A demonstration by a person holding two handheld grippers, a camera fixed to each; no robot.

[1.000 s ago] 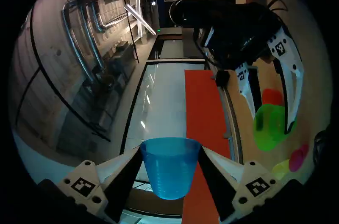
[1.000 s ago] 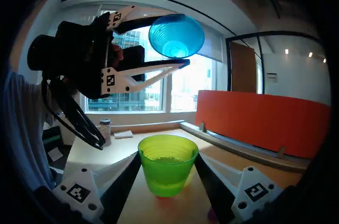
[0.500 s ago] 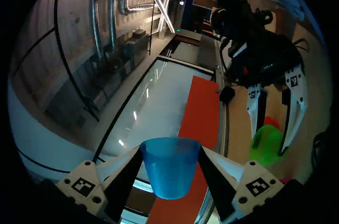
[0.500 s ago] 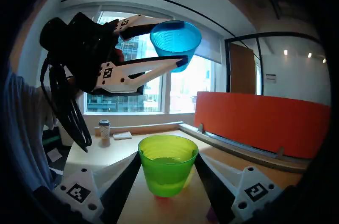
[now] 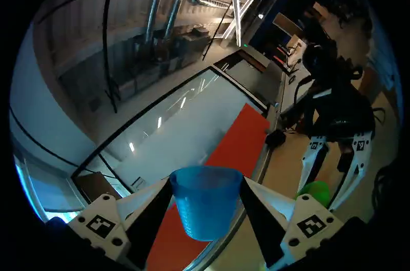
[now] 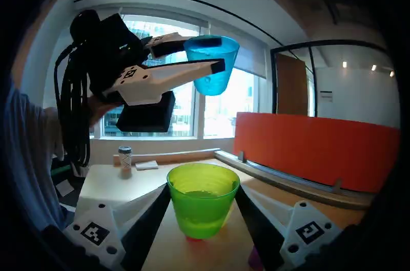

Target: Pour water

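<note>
Blue cup (image 5: 206, 212) is held high and near upright by left gripper (image 5: 206, 183); part-filled green cup (image 6: 203, 207) is clamped level in right gripper (image 6: 203, 189) over table (image 6: 105, 188).

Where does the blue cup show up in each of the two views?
Left gripper view: blue cup bottom centre, clamped in the left gripper.
Right gripper view: upper middle, held aloft by that gripper.
Shared landmark: green cup, lower right there, bottom centre here.

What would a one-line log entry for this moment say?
left gripper: shut on blue cup, about upright, held high | right gripper: shut on green cup, liquid inside | pour: no stream visible
</note>
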